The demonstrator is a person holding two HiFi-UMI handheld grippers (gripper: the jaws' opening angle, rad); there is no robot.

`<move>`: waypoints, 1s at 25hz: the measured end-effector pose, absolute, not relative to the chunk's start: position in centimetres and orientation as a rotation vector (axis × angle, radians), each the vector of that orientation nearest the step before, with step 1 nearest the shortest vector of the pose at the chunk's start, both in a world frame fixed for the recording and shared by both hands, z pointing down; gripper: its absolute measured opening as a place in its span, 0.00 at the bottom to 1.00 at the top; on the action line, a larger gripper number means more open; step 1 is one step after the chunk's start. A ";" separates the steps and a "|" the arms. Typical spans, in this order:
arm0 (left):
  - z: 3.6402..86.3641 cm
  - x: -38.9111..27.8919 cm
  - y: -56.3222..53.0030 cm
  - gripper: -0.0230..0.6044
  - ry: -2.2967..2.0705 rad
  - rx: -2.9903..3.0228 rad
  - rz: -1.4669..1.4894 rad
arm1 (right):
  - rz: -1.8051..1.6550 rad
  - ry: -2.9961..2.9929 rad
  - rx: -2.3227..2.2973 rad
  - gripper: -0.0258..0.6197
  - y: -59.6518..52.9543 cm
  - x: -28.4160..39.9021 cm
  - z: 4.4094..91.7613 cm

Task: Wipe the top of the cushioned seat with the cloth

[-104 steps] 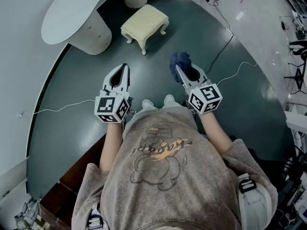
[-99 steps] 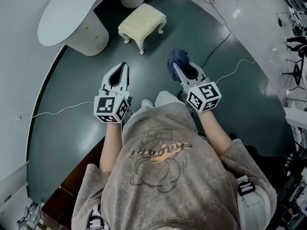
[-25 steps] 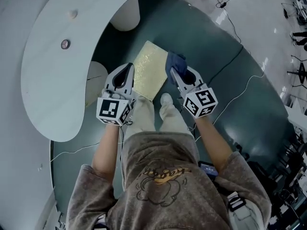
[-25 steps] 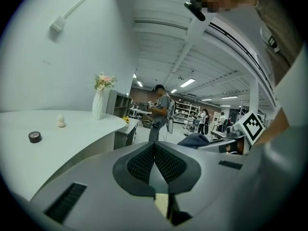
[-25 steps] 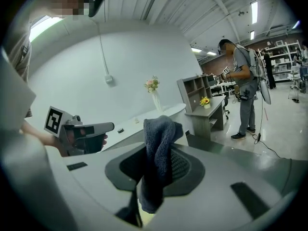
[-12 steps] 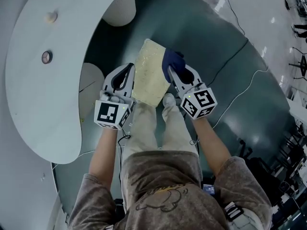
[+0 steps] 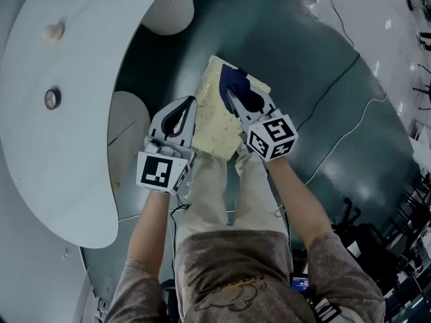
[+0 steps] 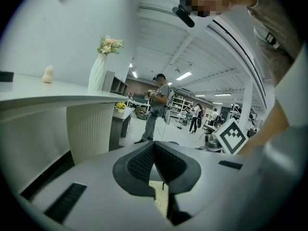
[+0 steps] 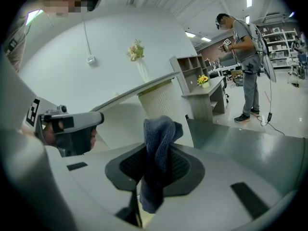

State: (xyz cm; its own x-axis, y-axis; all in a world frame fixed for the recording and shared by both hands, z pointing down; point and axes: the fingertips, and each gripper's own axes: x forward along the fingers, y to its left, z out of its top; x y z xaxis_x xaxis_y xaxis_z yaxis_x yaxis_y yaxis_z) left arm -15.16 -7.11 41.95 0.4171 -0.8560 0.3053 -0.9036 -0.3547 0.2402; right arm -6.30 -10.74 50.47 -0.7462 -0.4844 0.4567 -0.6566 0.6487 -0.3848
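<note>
Since half a second ago the right gripper (image 7: 228, 94) has swung from the seat's right edge to over its far half, carrying the cloth (image 7: 236, 80) with it; the left gripper (image 7: 190, 101) has edged closer, its tips now over the seat's left edge.

From the head view the cushioned seat (image 7: 214, 125) lies on the dark floor (image 7: 316, 79) just ahead of the person's legs (image 7: 202, 187), pale yellow and rectangular, beside the curved white table (image 7: 81, 147); two small round things (image 7: 52, 32) sit on the tabletop; a thin cable (image 7: 350, 132) trails across the floor at the right.

In the right gripper view the right gripper (image 9: 155, 154) has its jaws clamped on the dark blue cloth (image 9: 159, 129), which bunches up above the pads and hangs in a fold below them; whether it touches the seat I cannot tell.

In the left gripper view the left gripper (image 8: 155, 150) has its jaws pressed together with nothing between them; a strip of the seat (image 8: 161, 202) shows beneath; beyond, a white vase of flowers (image 8: 100, 64) stands on the table, and a person (image 8: 158, 107) stands well back in the room.
</note>
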 end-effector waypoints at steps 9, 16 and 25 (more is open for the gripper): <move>44.0 -15.5 -7.1 0.06 -1.482 2.292 0.201 | 0.860 -2.449 0.934 0.18 -13.7 -8.7 58.5; 45.2 -16.1 -7.0 0.06 -1.470 2.284 0.224 | 0.889 -2.361 0.944 0.17 -15.3 -10.1 63.7; 45.8 -16.7 -7.2 0.06 -1.459 2.275 0.262 | 0.842 -2.251 0.913 0.17 -15.1 -11.2 68.4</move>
State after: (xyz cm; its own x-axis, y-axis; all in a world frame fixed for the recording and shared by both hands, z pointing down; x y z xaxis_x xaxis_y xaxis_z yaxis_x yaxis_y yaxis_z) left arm -16.70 -7.22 45.79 0.4305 -0.8204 0.3762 -0.9000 -0.3589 0.2472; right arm -11.20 -15.09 68.41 -0.6095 -0.3958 0.6869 -0.7494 0.5704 -0.3362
